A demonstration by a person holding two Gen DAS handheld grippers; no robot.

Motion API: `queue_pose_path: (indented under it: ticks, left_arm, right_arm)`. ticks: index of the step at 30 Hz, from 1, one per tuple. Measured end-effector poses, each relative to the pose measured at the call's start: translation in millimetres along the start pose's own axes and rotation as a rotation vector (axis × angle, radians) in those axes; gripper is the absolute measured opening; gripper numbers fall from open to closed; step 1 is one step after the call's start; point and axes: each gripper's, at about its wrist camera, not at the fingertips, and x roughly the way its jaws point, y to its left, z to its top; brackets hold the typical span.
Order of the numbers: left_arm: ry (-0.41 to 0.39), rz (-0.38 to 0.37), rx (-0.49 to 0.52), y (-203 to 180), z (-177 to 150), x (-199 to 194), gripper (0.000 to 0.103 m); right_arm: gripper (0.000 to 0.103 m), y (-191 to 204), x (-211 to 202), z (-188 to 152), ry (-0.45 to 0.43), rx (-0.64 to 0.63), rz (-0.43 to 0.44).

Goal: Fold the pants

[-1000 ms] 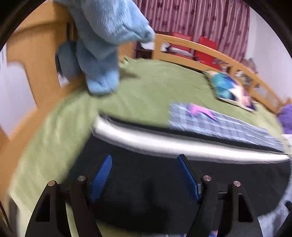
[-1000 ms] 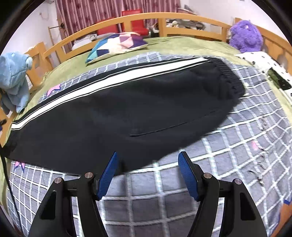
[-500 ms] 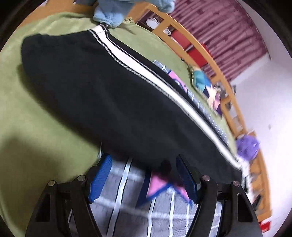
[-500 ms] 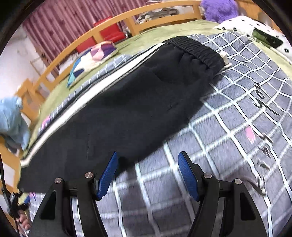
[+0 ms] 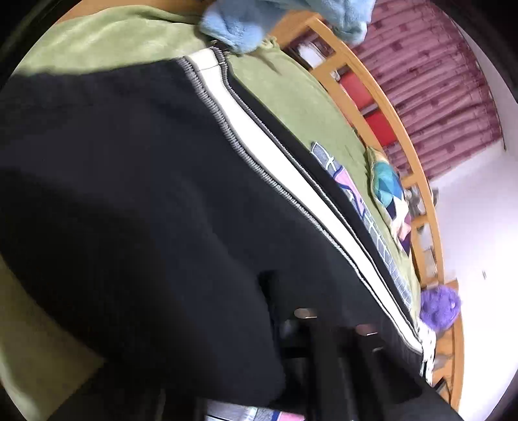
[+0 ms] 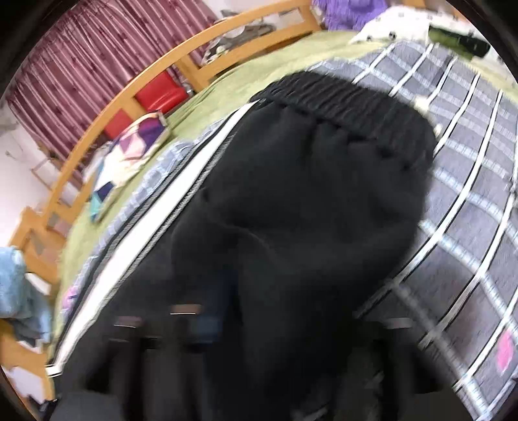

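Note:
Black pants (image 5: 136, 194) with a white side stripe (image 5: 291, 175) lie flat along the bed. In the left wrist view they fill most of the frame, and the cloth covers my left gripper (image 5: 259, 330); only the right finger's screws show. In the right wrist view the pants (image 6: 307, 210) run up to the elastic waistband (image 6: 340, 94). My right gripper (image 6: 278, 330) sits low against the pants' near edge, blurred and dark against the cloth. I cannot tell how the jaws of either gripper stand.
The bed has a green blanket (image 5: 291, 97) and a grey checked quilt (image 6: 469, 194). A wooden bed rail (image 6: 129, 97), a patterned cushion (image 6: 129, 155), a blue plush (image 5: 242, 26) and a purple plush (image 5: 440, 307) lie around the edges.
Both grippers have moved forward and down onto the near edge of the pants. Their blue fingers, plainly open before, are now lost in blur and black cloth.

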Motion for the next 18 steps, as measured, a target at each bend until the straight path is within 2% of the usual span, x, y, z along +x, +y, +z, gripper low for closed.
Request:
queue_pose_path:
  ticks: [2, 6, 8, 10, 13, 16, 18]
  left_arm:
    - [-0.016, -0.051, 0.02, -13, 6, -19, 0.009]
    - [-0.067, -0.063, 0.169, -68, 0, -79, 0.009]
    - [-0.089, -0.087, 0.214, -80, -10, -112, 0.009]
    - [-0.078, -0.074, 0.252, -76, -26, -140, 0.009]
    - [-0.009, -0.029, 0.253, -51, -65, -156, 0.009]
    - [0.079, 0.053, 0.246, -18, -105, -144, 0.009]
    - [0.074, 0.123, 0.267, -5, -119, -134, 0.009]
  right_arm:
    - [0.015, 4, -16, 9, -0.032, 0.0, 0.037]
    - [0.012, 24, -82, 27, -0.108, -0.058, 0.129]
    - [0.012, 24, -123, 28, -0.146, -0.084, 0.15]
    - [0.01, 15, -158, 20, -0.165, -0.113, 0.151]
    - [0.01, -22, -193, -12, -0.114, -0.169, 0.112]
    - [0.012, -63, -192, -44, -0.013, -0.173, 0.101]
    - [0.014, -95, -181, -70, 0.083, -0.128, 0.109]
